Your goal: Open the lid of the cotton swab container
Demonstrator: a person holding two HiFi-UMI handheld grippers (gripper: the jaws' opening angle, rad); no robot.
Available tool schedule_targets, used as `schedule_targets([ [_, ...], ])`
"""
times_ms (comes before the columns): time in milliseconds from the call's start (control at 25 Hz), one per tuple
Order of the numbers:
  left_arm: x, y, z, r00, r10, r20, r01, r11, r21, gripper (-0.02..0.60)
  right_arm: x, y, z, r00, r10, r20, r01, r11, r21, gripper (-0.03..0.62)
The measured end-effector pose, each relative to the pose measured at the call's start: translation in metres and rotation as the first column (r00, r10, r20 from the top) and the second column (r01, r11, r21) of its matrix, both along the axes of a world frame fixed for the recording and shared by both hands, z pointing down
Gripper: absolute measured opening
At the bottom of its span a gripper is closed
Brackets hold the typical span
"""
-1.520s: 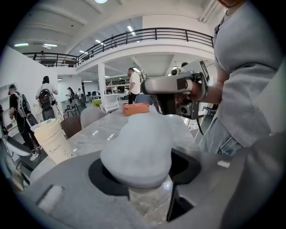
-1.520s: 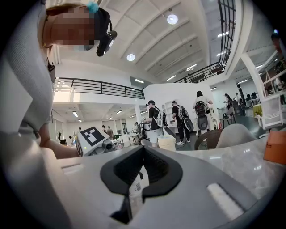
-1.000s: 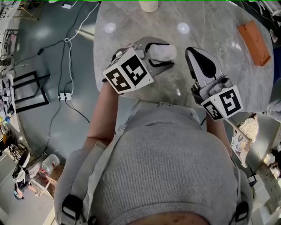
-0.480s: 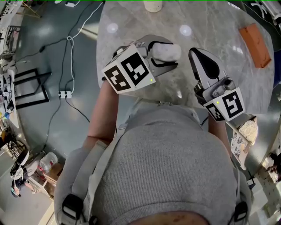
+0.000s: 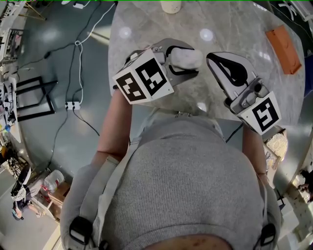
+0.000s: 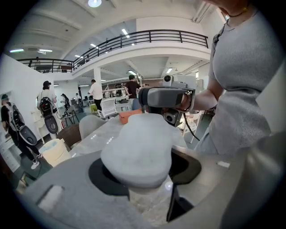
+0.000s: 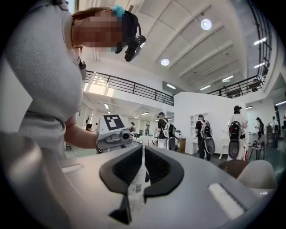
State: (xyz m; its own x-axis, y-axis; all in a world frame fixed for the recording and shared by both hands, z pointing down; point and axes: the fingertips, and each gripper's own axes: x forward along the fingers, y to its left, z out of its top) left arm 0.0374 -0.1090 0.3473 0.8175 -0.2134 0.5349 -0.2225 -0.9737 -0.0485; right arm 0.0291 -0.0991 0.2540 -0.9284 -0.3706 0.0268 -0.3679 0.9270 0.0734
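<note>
Since the earlier frames, my right gripper (image 5: 217, 62) has rolled and shifted to the right in the head view, so that its marker cube (image 5: 261, 113) now faces up more squarely. My left gripper (image 5: 188, 62) has kept its place.

Left gripper: the jaws stand fairly wide and are clamped on the cotton swab container (image 6: 149, 203). The container is held above the near edge of the marble counter (image 5: 234, 24). Its frosted lid (image 6: 138, 150) is on the container and points toward the right gripper. White contents show through the body below the lid.

Right gripper: the jaws are closed together, and a thin white strip printed with a barcode (image 7: 135, 181) is pinched between the pads. I cannot tell what this strip belongs to. The gripper tips are near the lid but apart from it.

An orange block (image 5: 282, 45) lies well apart at the far right of the counter. A cream cup (image 5: 170, 5) stands at the far edge.
</note>
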Motion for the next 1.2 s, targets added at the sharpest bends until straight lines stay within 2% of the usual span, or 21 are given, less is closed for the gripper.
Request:
schedule_targets([
  [80,0.000,0.001,0.000,1.000,0.001,-0.002,-0.001,1.000,-0.001,0.241,-0.005,0.003,-0.002,0.999,-0.045,-0.029,0.045,0.999,0.011,0.062],
  [240,-0.003,0.005,-0.001,1.000,0.005,0.001,-0.005,1.000,-0.003,0.241,-0.015,0.011,-0.006,0.989,-0.139,-0.059,0.140,0.990,0.027,0.124],
  [480,0.000,0.009,-0.004,1.000,0.015,0.009,-0.015,1.000,0.007,0.239,-0.032,0.020,-0.001,0.949,-0.273,-0.159,0.285,0.957,0.054,0.225],
  [880,0.001,0.013,-0.008,1.000,0.024,0.006,-0.024,1.000,0.011,0.239,-0.044,0.028,0.013,0.905,-0.353,-0.238,0.375,0.925,0.057,0.232],
  [1200,0.004,0.014,-0.007,0.999,0.034,0.008,-0.034,0.999,0.013,0.239,-0.048,0.029,0.021,0.882,-0.408,-0.238,0.428,0.903,0.037,0.232],
])
